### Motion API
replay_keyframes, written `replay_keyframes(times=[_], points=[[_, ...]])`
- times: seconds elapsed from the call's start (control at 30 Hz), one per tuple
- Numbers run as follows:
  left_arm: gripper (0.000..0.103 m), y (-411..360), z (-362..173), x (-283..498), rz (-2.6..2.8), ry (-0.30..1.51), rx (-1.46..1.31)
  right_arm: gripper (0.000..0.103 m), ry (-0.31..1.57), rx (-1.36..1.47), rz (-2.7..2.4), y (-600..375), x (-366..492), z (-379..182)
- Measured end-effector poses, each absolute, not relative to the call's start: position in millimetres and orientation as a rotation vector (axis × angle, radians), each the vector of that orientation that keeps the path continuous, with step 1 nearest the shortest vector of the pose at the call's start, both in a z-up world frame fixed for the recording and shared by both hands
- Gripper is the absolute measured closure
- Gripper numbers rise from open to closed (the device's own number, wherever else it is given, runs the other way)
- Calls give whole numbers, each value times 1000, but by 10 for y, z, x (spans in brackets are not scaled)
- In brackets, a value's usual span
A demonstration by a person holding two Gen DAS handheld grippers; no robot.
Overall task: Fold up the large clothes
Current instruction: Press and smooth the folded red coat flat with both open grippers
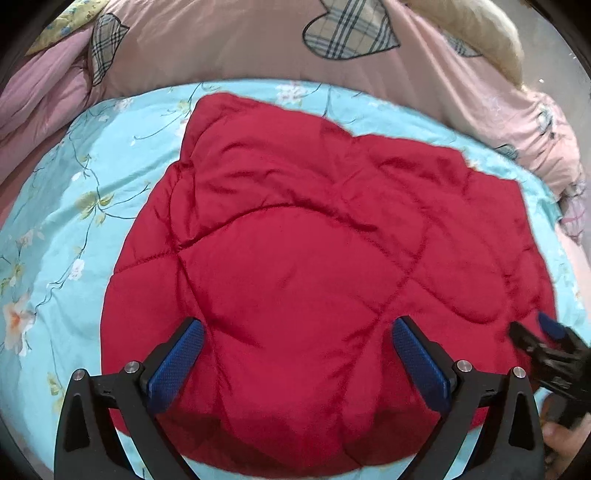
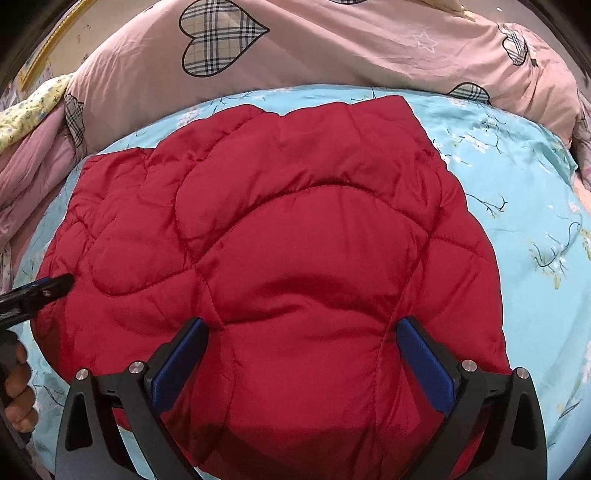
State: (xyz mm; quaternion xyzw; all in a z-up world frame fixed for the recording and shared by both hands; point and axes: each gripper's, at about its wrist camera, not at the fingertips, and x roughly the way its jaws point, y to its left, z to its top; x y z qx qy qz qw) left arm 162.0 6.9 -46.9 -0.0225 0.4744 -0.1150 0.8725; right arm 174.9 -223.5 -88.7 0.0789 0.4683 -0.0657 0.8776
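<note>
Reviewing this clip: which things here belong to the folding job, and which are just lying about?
Job:
red quilted garment
left gripper, jaws open
right gripper, jaws open

Lying about:
blue floral sheet
pink duvet with plaid hearts
yellow floral cloth

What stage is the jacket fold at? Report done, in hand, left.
Done: the red jacket lies as a compact padded bundle on the blue floral sheet, no sleeves sticking out, so it looks folded at least once. In hand: nothing; the left gripper and right gripper are both open above it. Left: probably one more fold or a tidy-up of the uneven far edge; I can't tell which.
</note>
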Motion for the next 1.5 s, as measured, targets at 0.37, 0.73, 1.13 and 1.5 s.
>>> replay_keyframes(times=[0.37,0.73,1.13,1.5], points=[[0,1,-603,1651,-225,1011,19,1,980,153,-138,-2239,1675,-821],[0,-61,-715,1737,-203,1012,37,2,909,137,-212,-2207,1665,-747],[0,-118,-740,1729,-180,1016,58,0,949,164,-192,-2268,1691,-914],[0,-74,-659,1922,-180,1065,30,0,1040,176,-151,-2337,1889,-888]])
